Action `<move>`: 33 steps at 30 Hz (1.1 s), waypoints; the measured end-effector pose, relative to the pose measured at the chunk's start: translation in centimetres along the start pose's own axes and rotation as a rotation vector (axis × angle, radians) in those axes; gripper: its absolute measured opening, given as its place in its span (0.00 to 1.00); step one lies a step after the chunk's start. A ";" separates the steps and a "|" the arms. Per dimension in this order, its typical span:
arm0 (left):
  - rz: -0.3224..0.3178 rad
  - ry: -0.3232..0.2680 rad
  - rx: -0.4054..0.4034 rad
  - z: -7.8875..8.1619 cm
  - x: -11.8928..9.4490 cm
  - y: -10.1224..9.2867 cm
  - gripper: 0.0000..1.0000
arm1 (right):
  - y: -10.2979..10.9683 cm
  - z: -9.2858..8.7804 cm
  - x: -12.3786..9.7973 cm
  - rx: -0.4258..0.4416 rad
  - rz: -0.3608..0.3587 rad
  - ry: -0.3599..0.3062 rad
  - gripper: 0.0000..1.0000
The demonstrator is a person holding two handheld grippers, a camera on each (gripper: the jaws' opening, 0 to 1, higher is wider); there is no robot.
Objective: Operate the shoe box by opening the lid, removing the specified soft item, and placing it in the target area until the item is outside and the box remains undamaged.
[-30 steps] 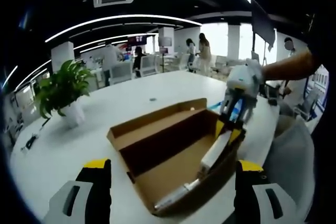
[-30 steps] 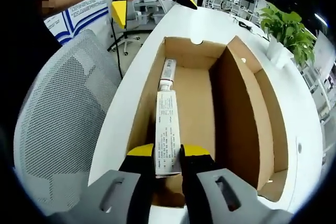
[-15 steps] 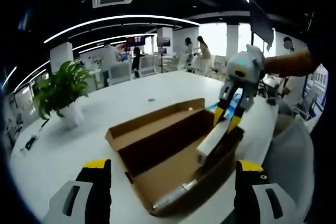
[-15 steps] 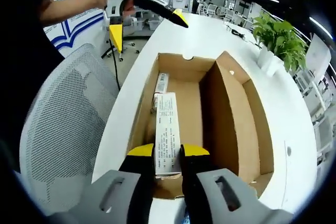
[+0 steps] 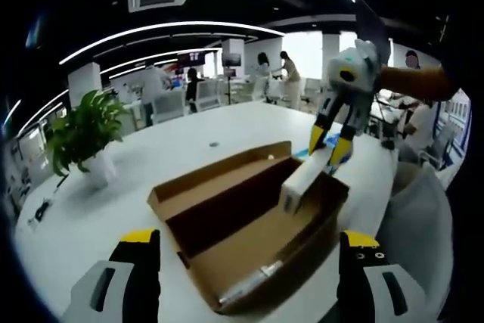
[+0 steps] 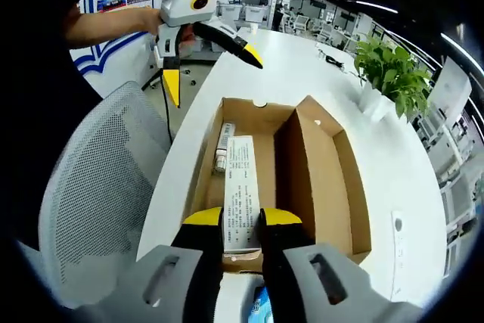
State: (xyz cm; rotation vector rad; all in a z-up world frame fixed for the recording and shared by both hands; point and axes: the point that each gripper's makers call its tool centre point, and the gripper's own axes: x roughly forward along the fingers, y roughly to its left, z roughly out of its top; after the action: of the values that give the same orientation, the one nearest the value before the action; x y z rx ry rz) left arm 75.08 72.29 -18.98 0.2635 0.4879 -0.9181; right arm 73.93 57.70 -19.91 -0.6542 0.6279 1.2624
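An open brown cardboard shoe box [image 5: 227,221] [image 6: 321,179] lies on the white table, its lid folded back along one side. My right gripper [image 6: 240,217] [image 5: 327,153] is shut on a long white printed carton [image 6: 240,187] [image 5: 301,181], which hangs tilted above the box's near end. A silver-white tube [image 6: 221,145] [image 5: 249,284] lies on the box floor. My left gripper [image 5: 249,240] [image 6: 212,77] is open with nothing between its jaws and hovers apart from the box, on the side opposite the right gripper.
A potted green plant [image 5: 83,130] [image 6: 389,73] stands on the table beyond the box. A grey mesh chair [image 6: 98,187] [image 5: 423,240] sits at the table edge beside the box. A blue packet [image 6: 261,309] lies under my right gripper. People stand far behind.
My right gripper has risen with the white carton, lifting it off the box floor to above the rim. The left gripper has held still and open.
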 end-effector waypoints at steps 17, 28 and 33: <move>-0.018 -0.011 0.001 0.3 0.6 0.0 1.00 | -1.7 -0.6 -4.3 0.002 -0.038 -0.007 0.15; -0.028 -0.005 0.003 0.3 0.9 -0.2 1.00 | -3.3 -2.2 -7.6 0.021 -0.085 0.004 0.15; -0.031 0.001 0.008 0.3 1.1 -0.2 1.00 | -4.1 -2.9 -9.4 0.027 -0.113 0.007 0.15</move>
State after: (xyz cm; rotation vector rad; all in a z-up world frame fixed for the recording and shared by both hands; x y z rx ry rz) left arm 75.53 71.26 -19.30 0.2641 0.4902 -0.9507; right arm 75.92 48.82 -14.50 -0.6625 0.6048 1.1453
